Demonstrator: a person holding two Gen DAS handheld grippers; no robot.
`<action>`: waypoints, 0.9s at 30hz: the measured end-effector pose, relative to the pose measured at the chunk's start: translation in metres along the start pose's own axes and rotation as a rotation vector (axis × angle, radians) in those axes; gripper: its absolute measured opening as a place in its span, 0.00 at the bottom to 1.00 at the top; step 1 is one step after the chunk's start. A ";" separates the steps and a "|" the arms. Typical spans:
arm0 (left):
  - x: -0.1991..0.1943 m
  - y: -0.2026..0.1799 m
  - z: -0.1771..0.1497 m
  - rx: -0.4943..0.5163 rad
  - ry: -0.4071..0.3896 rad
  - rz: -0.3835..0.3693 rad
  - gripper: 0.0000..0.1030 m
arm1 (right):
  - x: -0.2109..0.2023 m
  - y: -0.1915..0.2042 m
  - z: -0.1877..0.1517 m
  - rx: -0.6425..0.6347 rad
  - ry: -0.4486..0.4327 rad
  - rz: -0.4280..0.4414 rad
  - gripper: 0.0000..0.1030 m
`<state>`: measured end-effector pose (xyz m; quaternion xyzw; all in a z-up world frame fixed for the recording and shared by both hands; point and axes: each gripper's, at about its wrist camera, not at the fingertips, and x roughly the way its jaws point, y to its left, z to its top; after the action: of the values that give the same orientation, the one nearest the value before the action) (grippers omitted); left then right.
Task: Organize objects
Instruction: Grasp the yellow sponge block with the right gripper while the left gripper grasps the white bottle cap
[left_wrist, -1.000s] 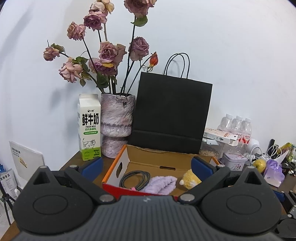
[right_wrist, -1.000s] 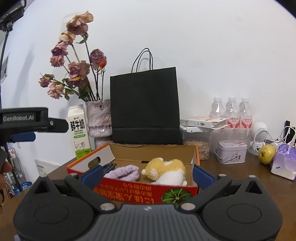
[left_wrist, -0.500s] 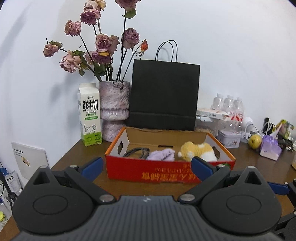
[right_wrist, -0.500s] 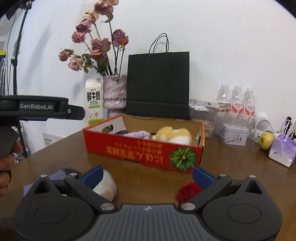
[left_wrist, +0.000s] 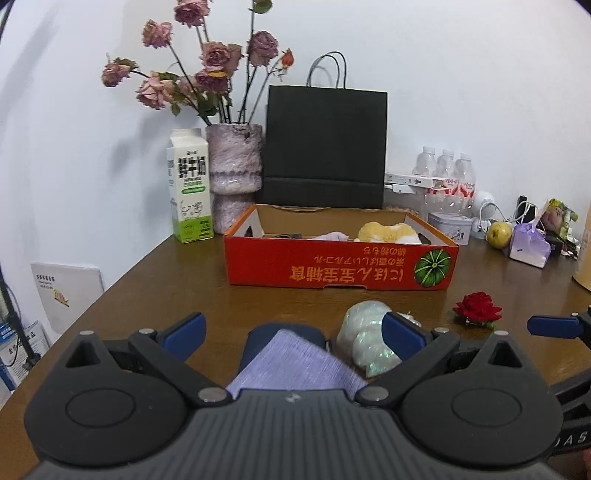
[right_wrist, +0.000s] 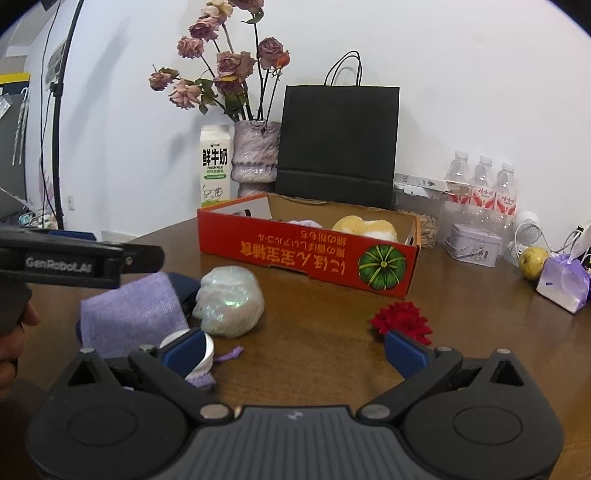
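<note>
A red cardboard box (left_wrist: 340, 266) (right_wrist: 306, 254) stands mid-table with a yellow plush toy (left_wrist: 386, 232) (right_wrist: 364, 229) and a purple fuzzy item (left_wrist: 330, 236) inside. In front of it lie a folded lilac cloth (left_wrist: 291, 363) (right_wrist: 131, 314), a pearly white bundle (left_wrist: 365, 341) (right_wrist: 229, 301) and a red fabric rose (left_wrist: 477, 305) (right_wrist: 402, 319). My left gripper (left_wrist: 293, 330) is open and empty just above the cloth. My right gripper (right_wrist: 293, 349) is open and empty, between a small white and purple pouch (right_wrist: 201, 363) and the rose.
Against the wall stand a milk carton (left_wrist: 189, 192), a vase of dried roses (left_wrist: 234, 177), a black paper bag (left_wrist: 325, 147), water bottles (left_wrist: 447, 177), a tin (left_wrist: 450, 225), an apple (left_wrist: 498, 234) and a purple gift pouch (left_wrist: 528, 245). The table's left edge (left_wrist: 74, 321) is close.
Both grippers have pulled back from the box toward the table's front. The cloth, white bundle and rose have come into view. Both stay open.
</note>
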<state>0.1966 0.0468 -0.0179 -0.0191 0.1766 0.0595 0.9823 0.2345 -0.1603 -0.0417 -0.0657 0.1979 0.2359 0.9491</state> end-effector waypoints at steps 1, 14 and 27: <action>-0.004 0.001 -0.002 -0.006 -0.002 0.002 1.00 | -0.002 0.000 -0.001 0.005 -0.004 -0.003 1.00; -0.020 -0.007 -0.023 0.027 0.057 -0.011 1.00 | -0.012 0.008 -0.012 -0.025 0.109 0.023 0.83; -0.027 -0.020 -0.031 0.071 0.056 -0.005 1.00 | -0.013 0.001 -0.017 0.021 0.135 0.057 0.19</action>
<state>0.1631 0.0220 -0.0367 0.0134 0.2060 0.0500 0.9772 0.2178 -0.1684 -0.0516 -0.0660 0.2656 0.2557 0.9272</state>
